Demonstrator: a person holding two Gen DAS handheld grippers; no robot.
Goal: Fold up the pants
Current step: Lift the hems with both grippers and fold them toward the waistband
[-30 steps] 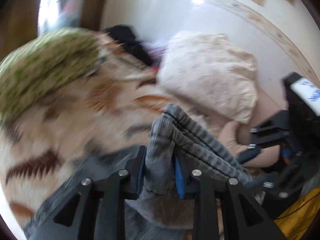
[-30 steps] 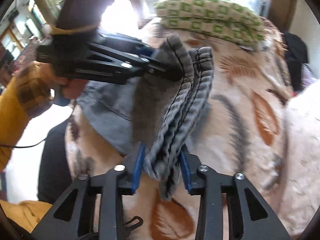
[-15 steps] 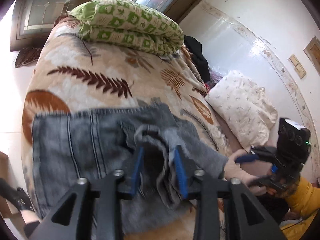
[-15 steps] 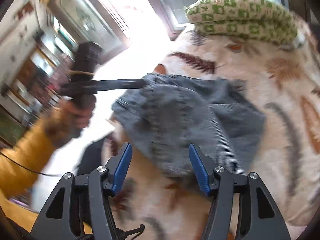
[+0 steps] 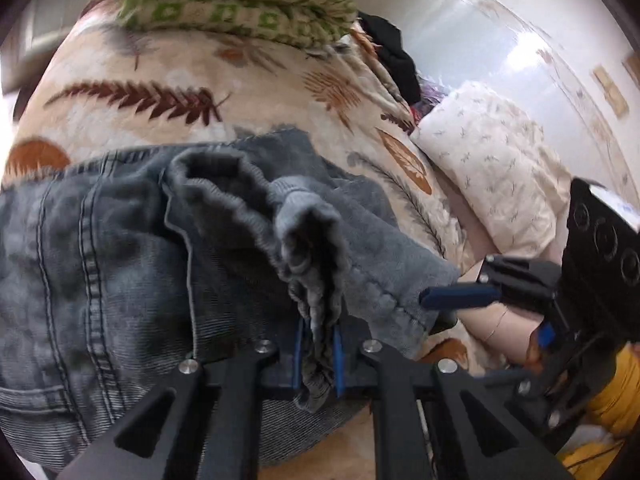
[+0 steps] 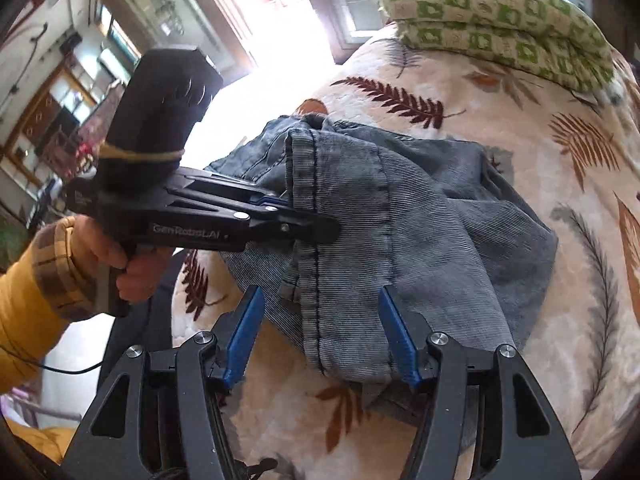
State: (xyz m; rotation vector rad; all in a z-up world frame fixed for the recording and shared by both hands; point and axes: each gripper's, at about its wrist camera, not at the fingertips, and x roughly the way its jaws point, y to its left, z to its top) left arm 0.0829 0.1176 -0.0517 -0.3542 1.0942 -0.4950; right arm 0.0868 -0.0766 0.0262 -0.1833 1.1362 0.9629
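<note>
Left wrist view: left gripper (image 5: 317,354) clamped narrow on a bunched hem of the pants (image 5: 120,264), cloth rising straight out between the jaws, the rest spread ahead and left of them on the bed (image 5: 168,92). Right gripper (image 5: 460,297) off to the right of the jaws, just beside the fabric edge. Best to lower the pinched hem flat onto the layer beneath, edges lined up, before letting go.

Right wrist view: right gripper (image 6: 324,340) gaping wide, holding nothing, folded pant leg lying between and beyond the jaws. Left gripper (image 6: 312,226) ahead-left, biting the hem.

Count: one pair of pants, two grippers, one green patterned blanket (image 6: 500,20), one pale pillow (image 5: 492,176).
</note>
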